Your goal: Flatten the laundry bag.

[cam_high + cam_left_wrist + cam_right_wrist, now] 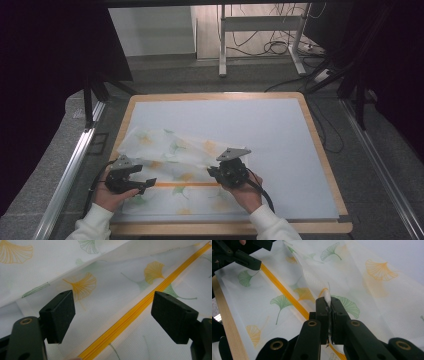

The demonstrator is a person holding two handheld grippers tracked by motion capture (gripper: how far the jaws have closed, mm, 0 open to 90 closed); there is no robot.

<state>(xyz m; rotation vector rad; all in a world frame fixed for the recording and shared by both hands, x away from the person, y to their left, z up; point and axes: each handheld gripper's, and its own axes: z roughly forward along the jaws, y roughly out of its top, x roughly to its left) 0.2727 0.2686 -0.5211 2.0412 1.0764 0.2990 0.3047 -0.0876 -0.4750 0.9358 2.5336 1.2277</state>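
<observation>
- Right now I have a translucent white mesh bag [172,165] printed with orange and green ginkgo leaves, lying on the near-left part of the pale blue mat [260,135], at about 7 o'clock from the mat's middle in the high view.
- I see the mat resting on a wooden board [320,150] whose light rim frames it on all sides.
- My right gripper [227,172] sits at the bag's right edge, roughly 3 o'clock from the bag's centre; its jaws are clenched together on a bunched pinch of the fabric, and in the right gripper view a white tuft [327,297] of it sticks out above the pads.
- From that pinch a fold of the bag lifts off the mat and runs away toward 11 o'clock in the right gripper view.
- My left gripper [142,184] hovers at the bag's left edge, about 9 o'clock from its centre, with the jaws released and spread wide.
- Between those spread jaws in the left gripper view runs the orange zipper [135,312], slanting from 7 o'clock to 1 o'clock; the pads [60,315] are clear of it on both sides.
- In the high view that zipper lies as a level orange line across the near half of the bag, between my two grippers.
</observation>
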